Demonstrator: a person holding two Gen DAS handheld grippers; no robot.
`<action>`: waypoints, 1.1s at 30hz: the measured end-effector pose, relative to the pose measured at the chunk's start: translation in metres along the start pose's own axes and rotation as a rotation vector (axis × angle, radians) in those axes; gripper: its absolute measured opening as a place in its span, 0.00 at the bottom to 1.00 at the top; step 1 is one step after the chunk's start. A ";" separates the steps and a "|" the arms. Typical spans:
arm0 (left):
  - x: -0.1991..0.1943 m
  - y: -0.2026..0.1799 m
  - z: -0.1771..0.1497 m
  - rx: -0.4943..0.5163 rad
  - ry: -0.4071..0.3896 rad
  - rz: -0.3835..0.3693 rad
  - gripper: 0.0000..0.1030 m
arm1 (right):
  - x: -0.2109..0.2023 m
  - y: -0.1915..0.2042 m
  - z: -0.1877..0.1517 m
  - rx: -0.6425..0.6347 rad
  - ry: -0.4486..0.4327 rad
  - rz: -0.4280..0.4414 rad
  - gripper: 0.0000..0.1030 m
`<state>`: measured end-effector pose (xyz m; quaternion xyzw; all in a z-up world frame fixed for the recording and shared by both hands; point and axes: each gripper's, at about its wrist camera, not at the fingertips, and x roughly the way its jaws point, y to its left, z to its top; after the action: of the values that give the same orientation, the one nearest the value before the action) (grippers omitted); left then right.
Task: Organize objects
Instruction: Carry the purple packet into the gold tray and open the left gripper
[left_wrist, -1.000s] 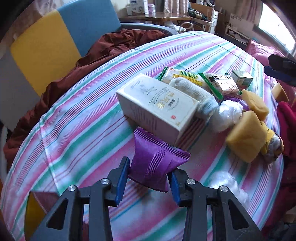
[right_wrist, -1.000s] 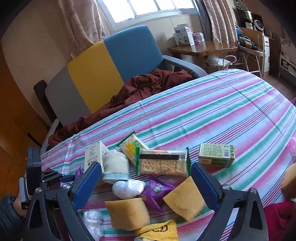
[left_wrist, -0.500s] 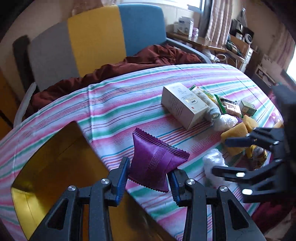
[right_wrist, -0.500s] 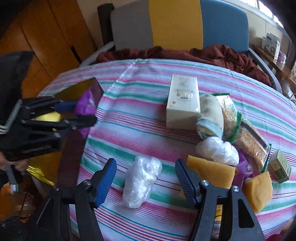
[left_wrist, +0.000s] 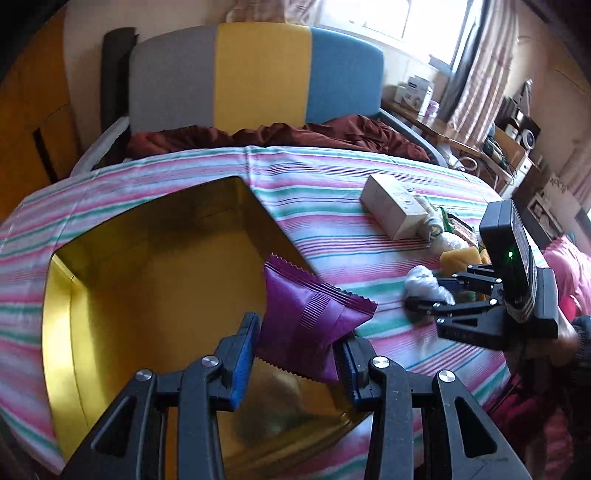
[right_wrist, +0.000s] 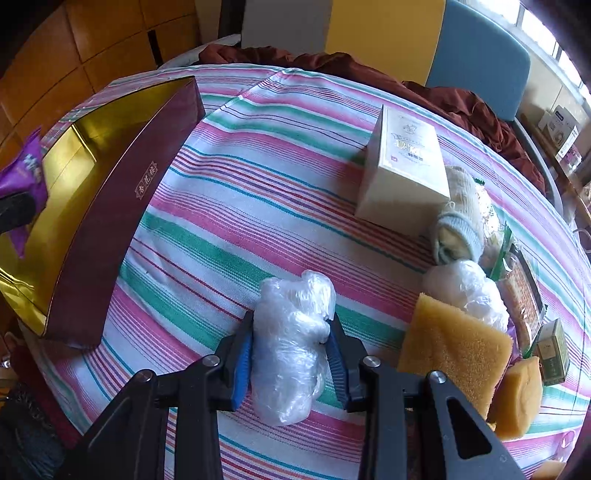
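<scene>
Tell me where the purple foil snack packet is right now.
The purple foil snack packet is held in the left gripper, over the near right part of the gold-lined box, in the left wrist view.

gift box (right_wrist: 110, 206) left of carton (right_wrist: 406, 173)

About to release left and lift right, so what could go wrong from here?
1. The left gripper holds the purple packet near the gold box's right wall; released here, it might land on the rim.
2. The right gripper's fingers pinch the soft plastic bundle; it may slip.
</scene>
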<state>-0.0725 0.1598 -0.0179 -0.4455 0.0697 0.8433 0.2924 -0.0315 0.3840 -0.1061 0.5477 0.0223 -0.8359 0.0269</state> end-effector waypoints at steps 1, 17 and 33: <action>-0.004 0.006 -0.004 -0.017 0.000 0.007 0.39 | 0.000 -0.001 0.000 0.003 0.000 0.003 0.34; -0.029 0.120 -0.079 -0.246 0.123 0.261 0.40 | -0.001 0.002 0.001 -0.015 -0.016 -0.022 0.35; -0.029 0.122 -0.092 -0.260 0.095 0.306 0.46 | -0.003 0.000 -0.001 -0.020 -0.017 -0.028 0.35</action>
<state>-0.0620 0.0120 -0.0668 -0.5029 0.0408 0.8579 0.0974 -0.0289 0.3839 -0.1037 0.5398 0.0381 -0.8407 0.0208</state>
